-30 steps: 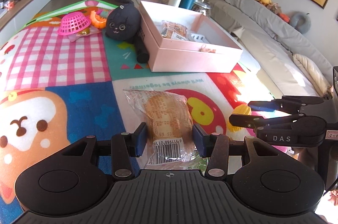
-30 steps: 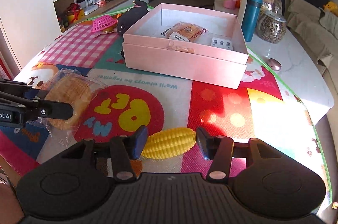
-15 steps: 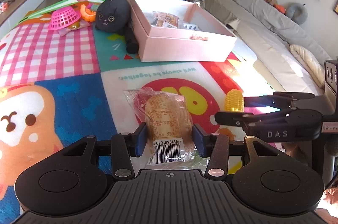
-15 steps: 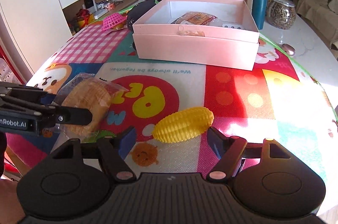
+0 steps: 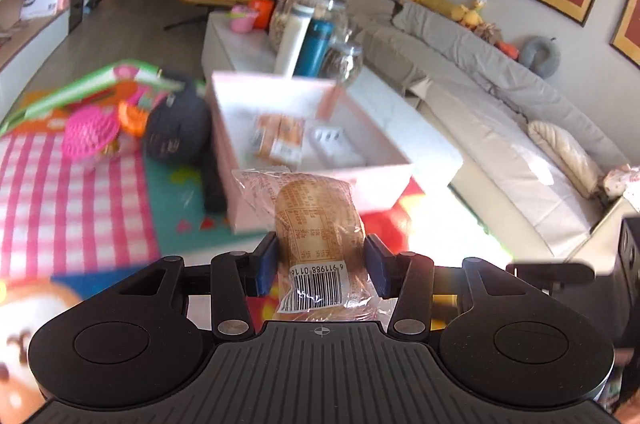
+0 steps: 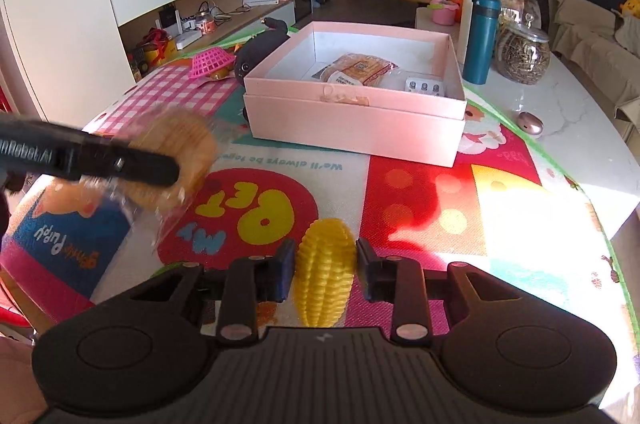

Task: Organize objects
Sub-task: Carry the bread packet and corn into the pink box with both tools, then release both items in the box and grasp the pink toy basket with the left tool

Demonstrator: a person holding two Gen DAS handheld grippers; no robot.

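since a second ago we have lifted the bun (image 5: 318, 224) off the mat (image 6: 400, 191) and swung it toward the box (image 6: 356, 127), and the corn (image 6: 325, 274) now stands lengthwise between the right fingers where it lay crosswise before.

our left gripper (image 5: 320, 262) is clamped on the bun's lower half, near the barcode, with most of the wrapper sticking out ahead of the pads. the film is slick and the bread soft, so we judge it could slide out or get crushed if we swing fast; the left view is smeared, which suggests we are moving quickly. the free end could also catch the box's near wall if we come in low.

our right gripper (image 6: 322, 274) brackets the corn with its jaws narrow, but the corn seems to rest on the mat, and we cannot tell whether the pads really bite. its ribbed, rounded body could squirt out of a loose pinch.

the box sits ahead of both tools, well apart from the corn, already holding a snack pack (image 6: 356, 67) and a pill strip (image 6: 424, 87).
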